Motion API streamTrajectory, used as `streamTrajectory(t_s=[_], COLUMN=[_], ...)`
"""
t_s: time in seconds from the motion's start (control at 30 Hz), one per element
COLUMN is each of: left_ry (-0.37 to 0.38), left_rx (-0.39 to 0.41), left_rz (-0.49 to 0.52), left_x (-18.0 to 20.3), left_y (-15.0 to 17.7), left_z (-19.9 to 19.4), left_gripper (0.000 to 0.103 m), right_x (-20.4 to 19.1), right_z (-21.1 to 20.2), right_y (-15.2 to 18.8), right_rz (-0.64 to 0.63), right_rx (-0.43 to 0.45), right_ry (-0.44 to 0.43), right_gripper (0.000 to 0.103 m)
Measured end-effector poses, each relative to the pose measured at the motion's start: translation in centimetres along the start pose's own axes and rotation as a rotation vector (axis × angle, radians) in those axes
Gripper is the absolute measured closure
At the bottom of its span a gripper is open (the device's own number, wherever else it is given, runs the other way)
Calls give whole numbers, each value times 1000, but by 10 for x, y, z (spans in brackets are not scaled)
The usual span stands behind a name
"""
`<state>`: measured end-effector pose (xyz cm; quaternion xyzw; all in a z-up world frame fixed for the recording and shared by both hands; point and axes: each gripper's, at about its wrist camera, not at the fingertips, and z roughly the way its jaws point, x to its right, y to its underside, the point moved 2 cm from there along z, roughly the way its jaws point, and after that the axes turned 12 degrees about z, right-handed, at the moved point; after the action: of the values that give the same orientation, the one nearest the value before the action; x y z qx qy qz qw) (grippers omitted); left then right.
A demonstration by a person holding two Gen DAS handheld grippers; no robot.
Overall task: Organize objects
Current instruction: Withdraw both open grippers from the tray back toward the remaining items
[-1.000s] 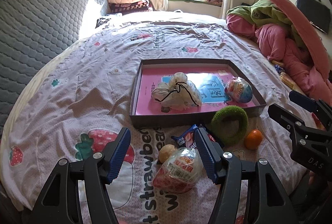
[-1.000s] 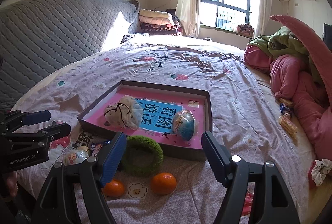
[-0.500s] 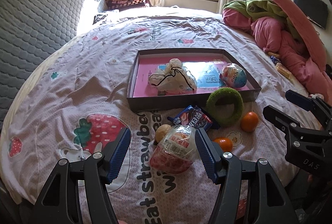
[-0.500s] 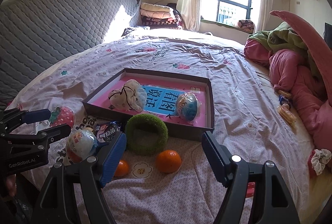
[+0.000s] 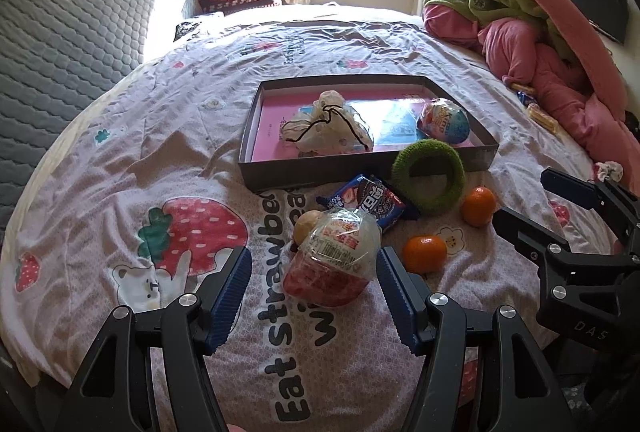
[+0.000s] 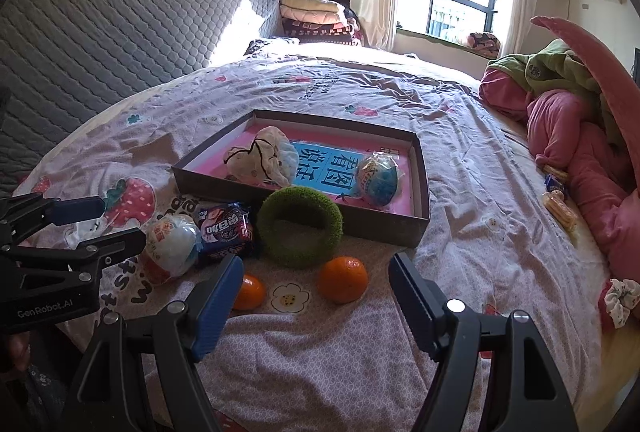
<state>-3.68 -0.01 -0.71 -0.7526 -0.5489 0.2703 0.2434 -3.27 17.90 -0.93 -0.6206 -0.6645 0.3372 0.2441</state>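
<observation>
Our left gripper (image 5: 314,288), jaws wide and empty, frames the red-and-white plastic-wrapped egg toy (image 5: 334,258) lying just ahead, while our equally wide right gripper (image 6: 314,298) faces the oranges.

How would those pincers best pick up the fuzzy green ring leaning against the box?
Probably by its upper rim. The green ring stands tilted against the tray, its hole facing the right gripper, whose jaws are open. Coming from above, one finger could enter the hole and one go outside the band, which looks soft and thick enough to pinch.

"eat strawberry" on the bedsheet (image 5: 280,344); "genrobot.ai" on the left gripper (image 6: 80,228)
</observation>
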Motion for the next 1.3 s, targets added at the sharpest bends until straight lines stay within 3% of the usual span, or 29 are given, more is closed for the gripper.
streamTrajectory(t_s=[1.3], left_ry=[25], left_rx=[-57], left_rz=[0], left_x=[0], left_y=[17], left_z=[8], left_gripper=[37], right_x=[-20], right_z=[11], right_y=[26], right_rz=[-66], right_rx=[-87], right_ry=[-31], right_gripper=[28])
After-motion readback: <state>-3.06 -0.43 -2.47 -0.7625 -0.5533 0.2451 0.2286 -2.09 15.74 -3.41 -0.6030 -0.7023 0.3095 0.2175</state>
